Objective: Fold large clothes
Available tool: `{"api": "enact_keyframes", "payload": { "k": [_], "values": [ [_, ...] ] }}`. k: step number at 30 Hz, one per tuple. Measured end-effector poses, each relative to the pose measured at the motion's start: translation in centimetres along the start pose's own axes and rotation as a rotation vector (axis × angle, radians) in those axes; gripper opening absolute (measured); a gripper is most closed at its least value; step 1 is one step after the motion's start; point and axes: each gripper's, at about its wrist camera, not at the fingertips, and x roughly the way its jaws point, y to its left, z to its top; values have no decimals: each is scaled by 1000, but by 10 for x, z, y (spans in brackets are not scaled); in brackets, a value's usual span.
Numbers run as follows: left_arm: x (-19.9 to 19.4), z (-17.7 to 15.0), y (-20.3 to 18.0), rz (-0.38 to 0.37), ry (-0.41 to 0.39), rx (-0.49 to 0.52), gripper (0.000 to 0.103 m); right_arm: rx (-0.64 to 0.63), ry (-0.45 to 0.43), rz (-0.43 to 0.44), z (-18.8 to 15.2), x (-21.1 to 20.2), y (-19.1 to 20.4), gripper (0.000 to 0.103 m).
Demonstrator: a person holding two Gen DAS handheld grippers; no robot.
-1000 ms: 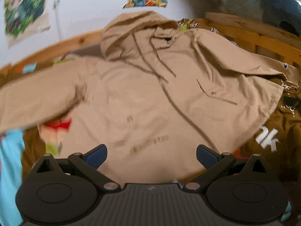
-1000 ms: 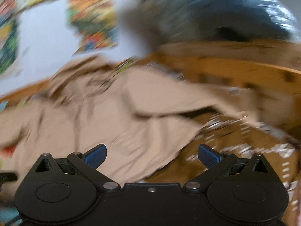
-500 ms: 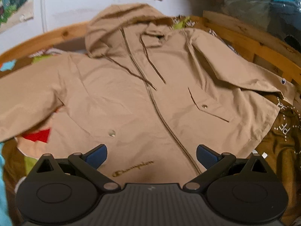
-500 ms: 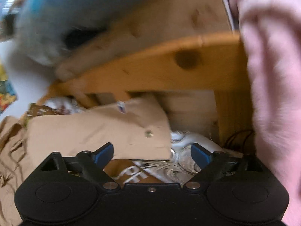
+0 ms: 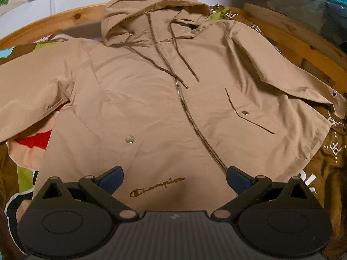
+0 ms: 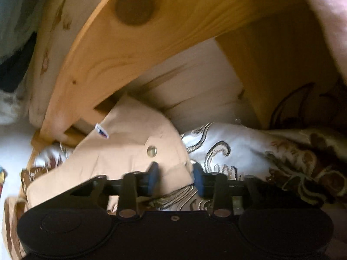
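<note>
Jacket (image 5: 173,99) lay flat; your left gripper (image 5: 174,176) gaped empty above its hem, right gripper (image 6: 175,178) half-closed astride the cuff (image 6: 138,149) — you needed a deeper bite.

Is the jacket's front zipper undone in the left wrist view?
No: the zipper runs closed from the hood down the front of the tan jacket, with no gap between the two panels.

Black left tool (image 5: 174,178) and right tool (image 6: 175,178), blue finger pads (image 5: 111,178), brass pivot screws.
</note>
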Motion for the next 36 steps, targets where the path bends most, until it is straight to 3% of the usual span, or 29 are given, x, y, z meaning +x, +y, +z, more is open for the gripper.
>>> {"api": "enact_keyframes", "payload": {
  "k": [3,7,14,19,23,25,29,31,32,34,36],
  "values": [
    [-3,2,3,-1,-10,-15,102,10,-54,33,-3,-16,-2,18],
    [-10,12,3,-23,-35,-5,102,-98,-145,101,-6,-49,13,6],
    [-30,46,17,-180,-104,-50,102,-378,-256,368,-25,-106,83,3],
    [-44,58,31,-249,-191,-63,102,-519,-238,625,-42,-128,154,3],
    [-44,52,40,-263,-212,-30,102,-651,-127,873,-80,-138,228,3],
    [-42,47,45,-257,-201,-12,102,-709,-19,1003,-110,-140,261,3],
    [-36,33,65,-253,-175,-54,102,-824,266,1230,-190,-142,310,3],
    [-31,28,78,-243,-146,-96,102,-932,421,1297,-231,-140,323,3],
    [-29,26,84,-233,-136,-113,102,-976,448,1308,-246,-142,321,9],
    [-24,22,95,-214,-123,-145,102,-1025,496,1314,-265,-138,313,32],
    [-18,21,107,-195,-119,-174,102,-1014,527,1295,-267,-128,295,43]
  ]
}}
